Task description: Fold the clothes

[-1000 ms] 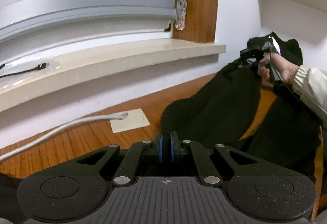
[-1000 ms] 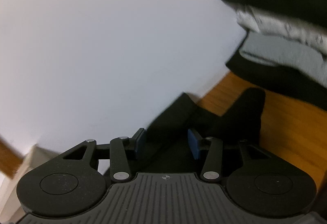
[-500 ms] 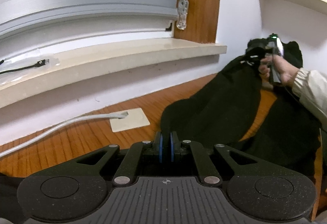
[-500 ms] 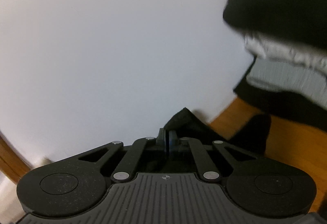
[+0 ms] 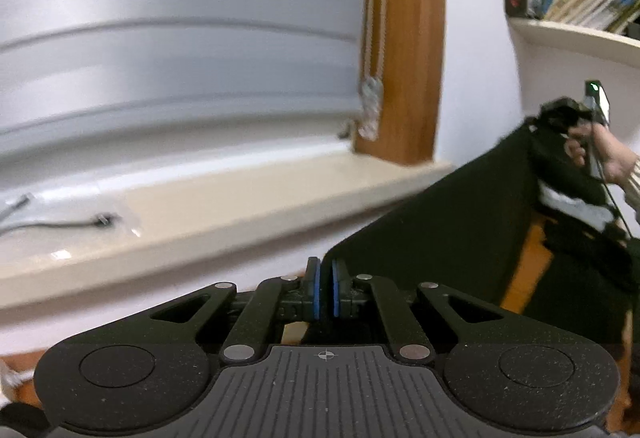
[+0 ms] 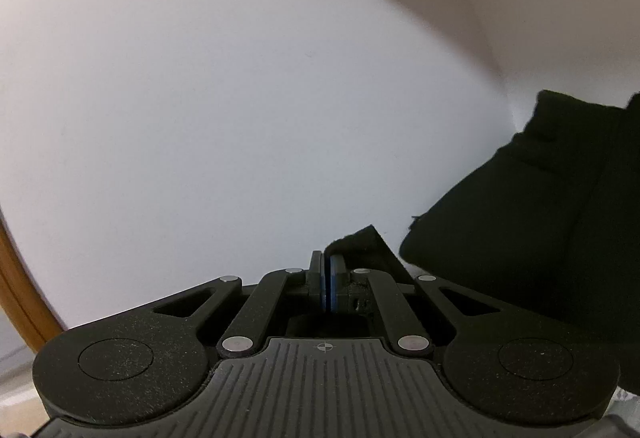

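Observation:
A black garment (image 5: 460,214) hangs stretched between my two grippers, off the wooden table. In the left wrist view my left gripper (image 5: 324,278) is shut on its near edge, and the cloth runs up and to the right from the blue pads. At the far end a hand (image 5: 604,158) holds my right gripper (image 5: 560,114) high, with the cloth's other corner in it. The right wrist view shows my right gripper (image 6: 326,272) shut on a black cloth corner (image 6: 360,242) that sticks out past the pads, in front of a white wall.
A stack of folded dark and pale clothes (image 5: 576,206) lies behind the lifted garment, seen as a dark pile (image 6: 540,218) at right. A windowsill (image 5: 240,214) with a cable (image 5: 60,226), blind (image 5: 160,38), wooden frame (image 5: 404,38) and bookshelf (image 5: 580,34) surround the orange wooden table (image 5: 528,266).
My right gripper went from open around the cloth to shut on its corner, then rose. My left gripper also rose, and the garment lifted off the table and pulled taut.

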Tool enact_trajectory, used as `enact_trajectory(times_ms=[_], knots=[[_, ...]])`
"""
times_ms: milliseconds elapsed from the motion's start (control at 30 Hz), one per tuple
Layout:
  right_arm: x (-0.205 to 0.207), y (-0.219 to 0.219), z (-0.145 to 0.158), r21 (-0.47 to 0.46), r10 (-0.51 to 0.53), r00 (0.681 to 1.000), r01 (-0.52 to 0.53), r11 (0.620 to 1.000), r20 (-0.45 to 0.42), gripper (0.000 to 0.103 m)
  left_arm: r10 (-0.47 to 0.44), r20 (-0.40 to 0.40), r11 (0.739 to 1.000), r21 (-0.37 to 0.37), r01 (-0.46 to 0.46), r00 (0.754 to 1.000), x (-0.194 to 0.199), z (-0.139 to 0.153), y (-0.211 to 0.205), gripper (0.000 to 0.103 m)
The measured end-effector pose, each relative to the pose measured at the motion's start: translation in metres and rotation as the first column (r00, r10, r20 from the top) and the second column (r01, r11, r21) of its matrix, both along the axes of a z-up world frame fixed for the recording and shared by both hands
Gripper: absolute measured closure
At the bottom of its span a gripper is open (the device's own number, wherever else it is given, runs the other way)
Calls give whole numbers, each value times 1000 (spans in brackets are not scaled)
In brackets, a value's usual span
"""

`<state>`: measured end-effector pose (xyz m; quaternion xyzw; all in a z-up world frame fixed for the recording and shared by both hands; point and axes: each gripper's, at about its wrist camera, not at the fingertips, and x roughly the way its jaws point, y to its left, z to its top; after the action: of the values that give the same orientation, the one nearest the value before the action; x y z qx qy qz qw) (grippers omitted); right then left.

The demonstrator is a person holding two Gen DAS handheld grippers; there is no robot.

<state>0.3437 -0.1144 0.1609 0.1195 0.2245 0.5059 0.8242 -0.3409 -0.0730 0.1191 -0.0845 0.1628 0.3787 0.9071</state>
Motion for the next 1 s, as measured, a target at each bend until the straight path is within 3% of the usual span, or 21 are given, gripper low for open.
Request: enact_trajectory(times_ms=[233,367,433,500,600,667,733,867,1000], knots=[[-31,46,13,109,54,997,-60,992,57,99,122,20,987,102,-123,992,-26,49,5,98],[-39,35,38,240,53,992,-79,967,111,99,97,5,981,171,-97,995,-27,76,-17,98],[-31,22,38,246,35,993,-61,967,109,99,44,-20,986,160,-40,999,-17,71,-31,98],[-17,2,28,207,5,995,-25,978,95,99,-23,-49,991,132,30,999,-4,59,-47,98],[10,-20,-11,9,-22,999,22,1000,50,99,-149,-107,988,33,154,983,23,22,-70,98],[26,-27,-44,-161,-31,999,36,986,34,98,-218,-138,976,-31,216,966,38,0,-81,98],[36,-37,-72,-274,-20,1000,22,962,11,98,-270,-167,962,-81,260,948,50,-19,-89,98],[32,-52,-84,-321,8,1000,0,947,24,98,-276,-207,960,-95,262,938,66,-29,-87,98],[22,-57,-69,-279,33,999,-20,960,43,98,-217,-190,976,-40,213,957,59,-17,-77,98]])
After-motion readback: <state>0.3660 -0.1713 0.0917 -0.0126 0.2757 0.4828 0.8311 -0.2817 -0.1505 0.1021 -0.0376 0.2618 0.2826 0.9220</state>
